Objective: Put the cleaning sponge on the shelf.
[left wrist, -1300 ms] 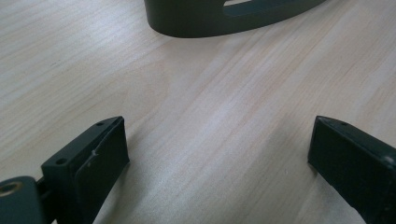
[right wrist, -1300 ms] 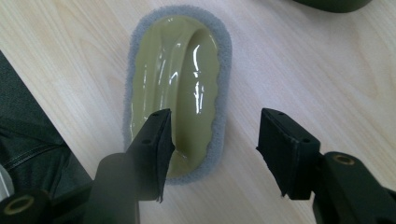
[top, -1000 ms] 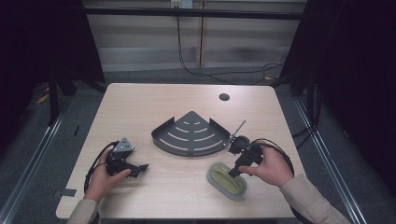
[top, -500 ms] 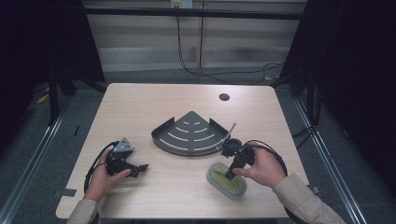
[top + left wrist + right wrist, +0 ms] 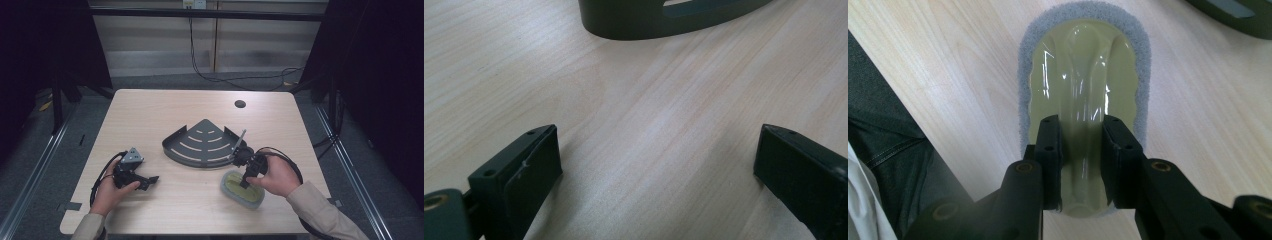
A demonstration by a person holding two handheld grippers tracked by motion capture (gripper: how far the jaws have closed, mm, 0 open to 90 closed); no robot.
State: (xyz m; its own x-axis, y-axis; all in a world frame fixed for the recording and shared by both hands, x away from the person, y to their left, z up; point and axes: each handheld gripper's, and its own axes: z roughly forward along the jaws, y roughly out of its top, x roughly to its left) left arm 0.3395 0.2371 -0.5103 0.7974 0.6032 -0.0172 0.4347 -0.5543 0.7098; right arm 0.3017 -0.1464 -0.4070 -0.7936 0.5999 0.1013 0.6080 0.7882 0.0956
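A: Where is the sponge, and how far has the work gone?

B: The sponge, a yellow-green handled pad with a grey foam edge, lies flat on the table near the front edge, just in front of the dark corner shelf. The right gripper has its jaws closed on the raised ridge of the sponge's handle. The grasp looks made; the lift and any move towards the shelf are left.

A: And the other hand?

B: The left gripper rests on the table, well apart from the sponge, jaws wide open around bare wood.

A: What differs from a second ago?

B: The right gripper was then beside the shelf's right corner; it has since come down onto the sponge. The left gripper and the shelf have stayed put.
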